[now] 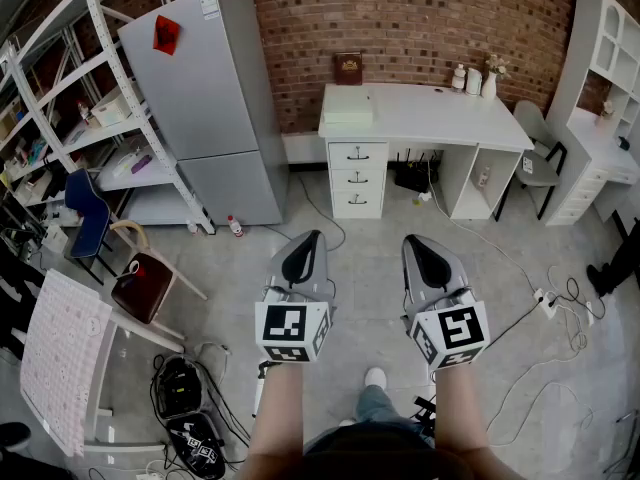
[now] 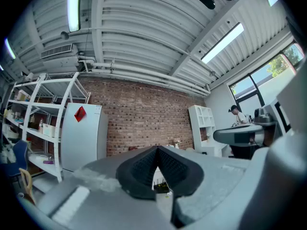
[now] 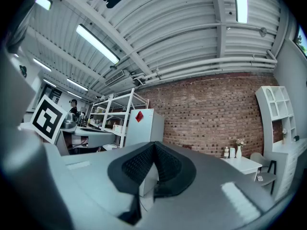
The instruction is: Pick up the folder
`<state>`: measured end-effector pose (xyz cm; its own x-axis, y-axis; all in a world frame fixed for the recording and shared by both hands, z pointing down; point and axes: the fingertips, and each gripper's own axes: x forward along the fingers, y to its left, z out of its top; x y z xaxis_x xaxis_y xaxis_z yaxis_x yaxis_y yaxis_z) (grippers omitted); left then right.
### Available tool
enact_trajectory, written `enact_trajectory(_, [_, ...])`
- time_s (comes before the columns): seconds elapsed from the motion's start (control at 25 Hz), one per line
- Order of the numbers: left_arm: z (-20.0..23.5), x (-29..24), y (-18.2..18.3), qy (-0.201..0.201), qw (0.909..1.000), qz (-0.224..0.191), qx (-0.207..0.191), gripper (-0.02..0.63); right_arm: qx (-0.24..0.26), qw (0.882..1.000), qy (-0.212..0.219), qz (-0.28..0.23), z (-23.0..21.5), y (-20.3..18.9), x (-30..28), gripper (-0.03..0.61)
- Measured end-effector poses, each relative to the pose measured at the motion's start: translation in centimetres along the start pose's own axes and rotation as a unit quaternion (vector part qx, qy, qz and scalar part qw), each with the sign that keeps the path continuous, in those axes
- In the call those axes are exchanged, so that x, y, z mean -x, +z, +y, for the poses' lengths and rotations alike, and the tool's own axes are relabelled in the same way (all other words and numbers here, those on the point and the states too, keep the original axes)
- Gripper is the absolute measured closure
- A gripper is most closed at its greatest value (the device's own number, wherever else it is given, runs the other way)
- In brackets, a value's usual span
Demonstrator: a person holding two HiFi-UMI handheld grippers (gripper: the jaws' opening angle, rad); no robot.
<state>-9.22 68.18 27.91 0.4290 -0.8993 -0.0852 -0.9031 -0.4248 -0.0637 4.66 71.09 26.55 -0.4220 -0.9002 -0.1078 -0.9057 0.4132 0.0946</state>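
A pale, flat folder (image 1: pixel 348 105) lies on the left end of the white desk (image 1: pixel 440 118) against the brick wall, well beyond both grippers. My left gripper (image 1: pixel 306 245) and right gripper (image 1: pixel 414 246) are held side by side over the floor, pointing level toward the desk. Both are shut with nothing between the pads. In the left gripper view the dark pads meet at the tip of the left gripper (image 2: pixel 157 150). The right gripper view shows the same for the right gripper (image 3: pixel 153 145). The folder does not show in either gripper view.
A grey fridge (image 1: pixel 215 98) stands left of the desk, with white shelving (image 1: pixel 90 88) beyond it. A chair (image 1: pixel 145 283), a patterned board (image 1: pixel 60 353) and black bags (image 1: pixel 185 408) sit at the left. Cables (image 1: pixel 555 308) trail across the floor at the right. A drawer unit (image 1: pixel 357 178) stands under the desk.
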Motion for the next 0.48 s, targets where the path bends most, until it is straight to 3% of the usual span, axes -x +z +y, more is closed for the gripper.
enact_trajectory(0.48, [0.6,-10.0,-0.8,0.015,0.9999,0.0,0.008,0.617,-0.002,1.0,0.013,0.004,-7.5,-1.6,-6.7,0.581])
